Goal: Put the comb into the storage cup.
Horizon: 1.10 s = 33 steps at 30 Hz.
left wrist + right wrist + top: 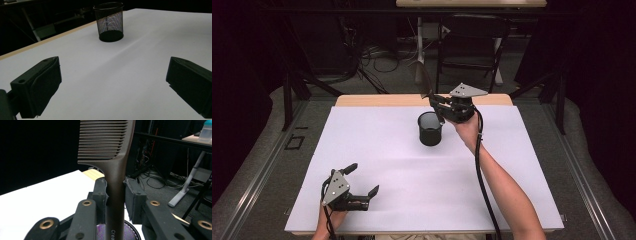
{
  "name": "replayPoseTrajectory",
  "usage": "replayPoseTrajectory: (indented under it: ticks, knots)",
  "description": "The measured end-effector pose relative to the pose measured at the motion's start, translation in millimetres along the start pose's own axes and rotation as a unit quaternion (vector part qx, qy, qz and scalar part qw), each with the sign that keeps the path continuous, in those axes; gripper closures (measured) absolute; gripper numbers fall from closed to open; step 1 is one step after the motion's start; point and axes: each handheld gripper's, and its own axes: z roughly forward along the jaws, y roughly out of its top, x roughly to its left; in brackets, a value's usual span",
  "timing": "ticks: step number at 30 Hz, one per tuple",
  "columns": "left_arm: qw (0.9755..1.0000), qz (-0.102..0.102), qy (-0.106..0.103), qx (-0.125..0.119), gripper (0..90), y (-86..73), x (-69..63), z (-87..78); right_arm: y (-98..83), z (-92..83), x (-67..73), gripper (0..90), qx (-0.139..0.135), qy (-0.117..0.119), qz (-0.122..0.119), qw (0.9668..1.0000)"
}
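Left gripper (362,181) rests low at the near left of the white table cover (377,200), in the person's left hand; jaws stand wide apart with nothing between them, bare cover showing in the gap in the left gripper view. It sits well apart from the work. Farther back, past mid-table, stands the black mesh cup (430,128), upright, mouth open upward; from the left gripper it lies ahead and well off (109,22). Right gripper (436,103) hovers just beside and above the cup's far right rim, held in the right hand. Its jaws are closed on the handle of a dark brown comb (113,165), pads pressing on either side of the narrow shaft. Comb's long axis runs roughly upright: toothed head up and tilted slightly away toward the far edge (422,77), handle end pointing down. In the right gripper view the handle's lower end runs down in front of the cup's mesh interior (130,232), so the tail appears to be over or just inside the mouth; exact depth cannot be told. Judgement: the step in hand is dropping the comb handle-first into the cup. The right hand is the nearer by far, and the critical relation is handle tip directly above the opening, axis kept near vertical before release.
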Motion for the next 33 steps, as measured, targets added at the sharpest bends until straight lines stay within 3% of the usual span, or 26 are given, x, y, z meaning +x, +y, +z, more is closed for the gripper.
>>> replayPoseTrajectory:
  ticks: [33]
  knots:
    - [1.0000,-0.002,0.000,0.001,0.2,-0.6,1.2,0.4,-7.0,17.4,-1.1,72.9,-0.022,0.005,0.006,0.9997]
